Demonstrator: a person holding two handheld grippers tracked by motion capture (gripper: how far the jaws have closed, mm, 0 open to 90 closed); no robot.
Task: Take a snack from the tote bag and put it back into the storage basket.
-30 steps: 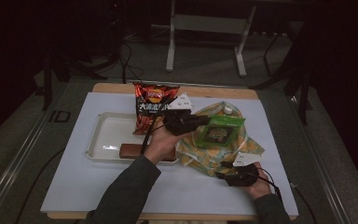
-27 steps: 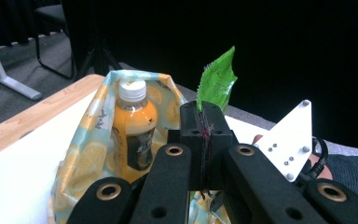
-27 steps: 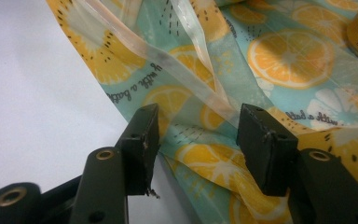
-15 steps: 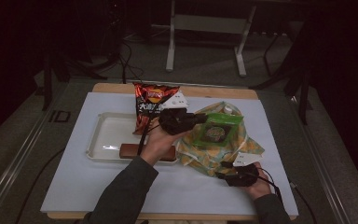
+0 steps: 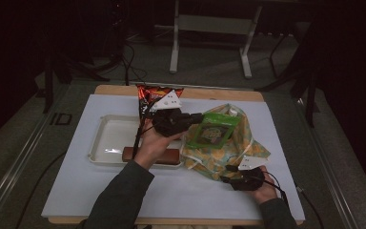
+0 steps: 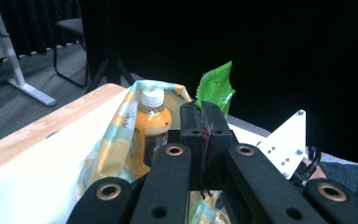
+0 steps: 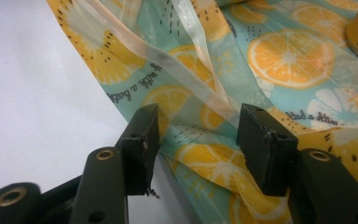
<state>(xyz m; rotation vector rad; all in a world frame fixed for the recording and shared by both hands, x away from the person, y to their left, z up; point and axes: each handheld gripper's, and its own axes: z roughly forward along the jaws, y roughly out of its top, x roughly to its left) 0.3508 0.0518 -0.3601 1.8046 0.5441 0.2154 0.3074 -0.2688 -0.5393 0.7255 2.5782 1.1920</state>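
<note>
My left gripper [image 5: 201, 116] is shut on the edge of a green snack packet [image 5: 213, 132] and holds it over the open lemon-print bag [image 5: 228, 152]. In the left gripper view the jaws are pressed together [image 6: 205, 121], and the green packet [image 6: 216, 86] sticks up behind them. An orange drink bottle [image 6: 153, 116] with a white cap stands inside the bag [image 6: 116, 135]. My right gripper [image 5: 226, 177] rests at the bag's near edge. In the right gripper view it is open [image 7: 198, 135], with the bag's printed fabric [image 7: 279, 60] and a clear handle strip between its fingers.
A red chip bag [image 5: 147, 95] stands at the back of the white mat. A white tray [image 5: 106, 138] lies to the left of the bag, with a brown bar [image 5: 171, 156] at its near right edge. The wooden table edge [image 5: 119, 89] runs along the back.
My left gripper has shifted slightly left with the green packet still in it. The right gripper has stayed at the bag's near edge.
</note>
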